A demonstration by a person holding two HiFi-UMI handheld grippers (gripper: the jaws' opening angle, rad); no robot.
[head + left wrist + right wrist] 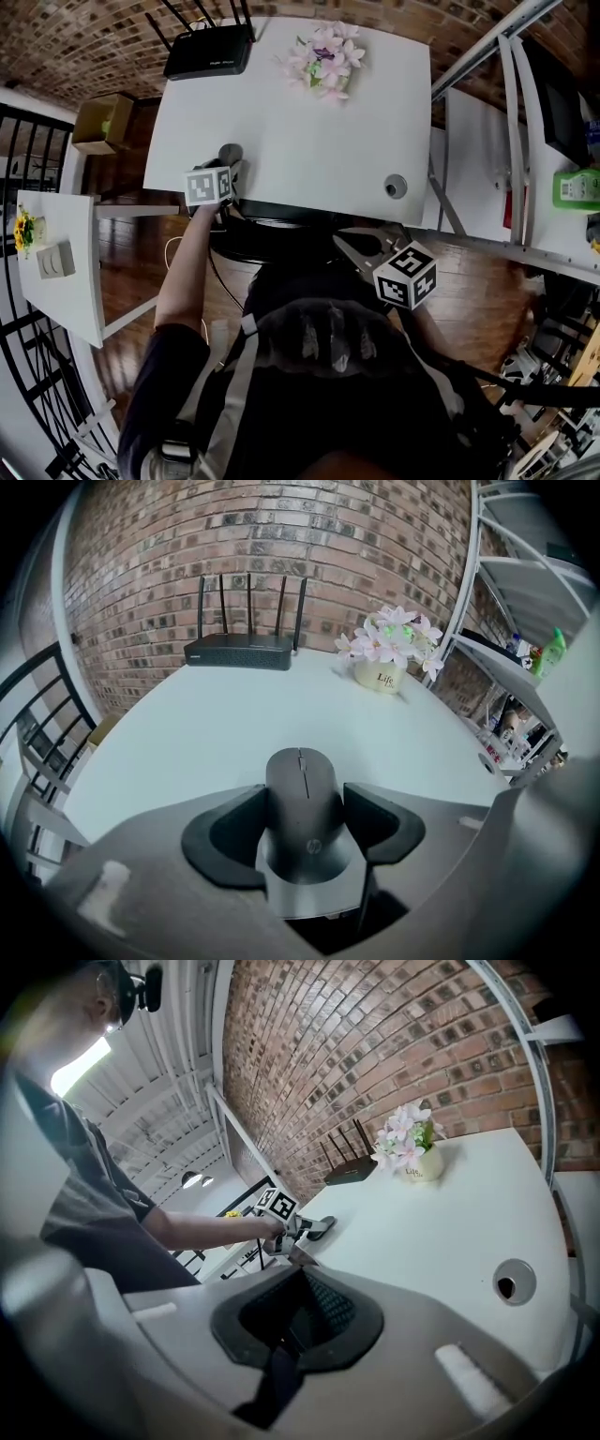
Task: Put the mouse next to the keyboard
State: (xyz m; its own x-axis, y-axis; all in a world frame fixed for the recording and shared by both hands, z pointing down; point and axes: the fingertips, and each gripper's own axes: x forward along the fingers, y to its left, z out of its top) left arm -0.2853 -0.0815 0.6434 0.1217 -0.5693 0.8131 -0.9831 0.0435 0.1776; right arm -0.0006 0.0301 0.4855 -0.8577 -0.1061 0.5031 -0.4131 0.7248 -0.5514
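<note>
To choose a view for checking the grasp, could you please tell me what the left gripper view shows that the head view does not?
Only the left gripper view shows the left claw closed against both sides of the mouse, and the mouse's logo. Only the head view shows the right claw and the person's left arm. Both show the router, flowers and white table.

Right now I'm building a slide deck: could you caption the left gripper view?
Left gripper clamps a black mouse at the white table, router and flowers behind.
</note>
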